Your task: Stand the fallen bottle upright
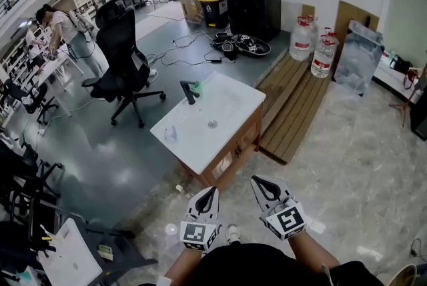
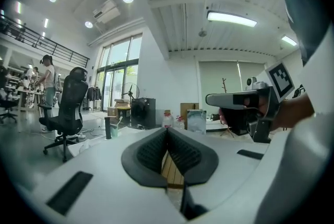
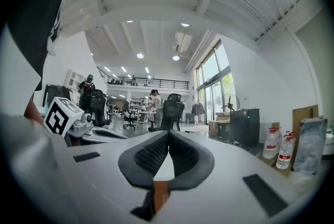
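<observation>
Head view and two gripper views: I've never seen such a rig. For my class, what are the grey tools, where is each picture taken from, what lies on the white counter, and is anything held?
A person holds two grey two-jaw hand tools: the left gripper and the right gripper, each bearing a marker cube. The head view looks down from a camera on the person's head; each gripper view looks along that tool's own jaws. Ahead stands a white sink counter on a wooden cabinet, with a black tap and what looks like a small clear bottle lying on its side. Both grippers are shut and hold nothing.
</observation>
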